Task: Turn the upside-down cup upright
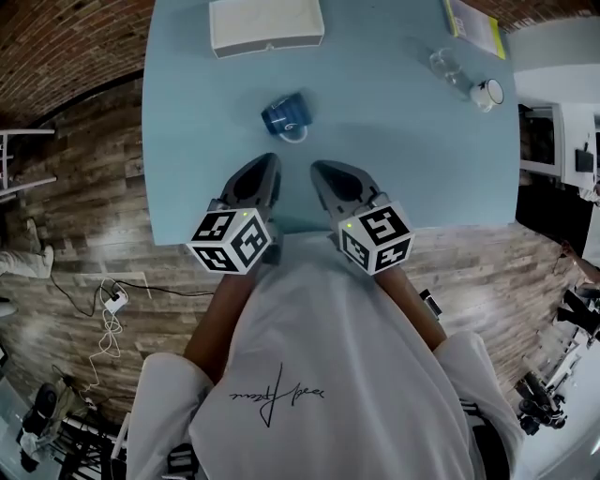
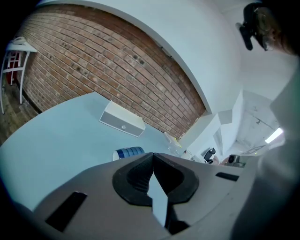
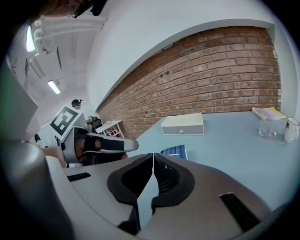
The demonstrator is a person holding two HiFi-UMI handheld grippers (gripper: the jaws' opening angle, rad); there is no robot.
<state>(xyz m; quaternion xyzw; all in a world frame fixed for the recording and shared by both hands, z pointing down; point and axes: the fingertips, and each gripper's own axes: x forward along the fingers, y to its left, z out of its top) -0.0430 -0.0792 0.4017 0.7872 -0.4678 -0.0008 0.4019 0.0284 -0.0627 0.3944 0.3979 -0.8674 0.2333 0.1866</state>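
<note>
Just ahead of the left gripper [image 1: 269, 161] and right gripper [image 1: 320, 168], ribbed dark jaws pressed together on nothing: ridged blue cup [image 1: 285, 115], white-handled, on smooth pale-blue table [image 1: 403, 150].

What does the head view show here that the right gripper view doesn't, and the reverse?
Head view only: the wooden floor, the person's white shirt and a cable on that floor. Right gripper view only: a ceiling light and the white upper wall above the bricks. Both: the blue cup, white box, white mug, left claw and right claw.
</note>
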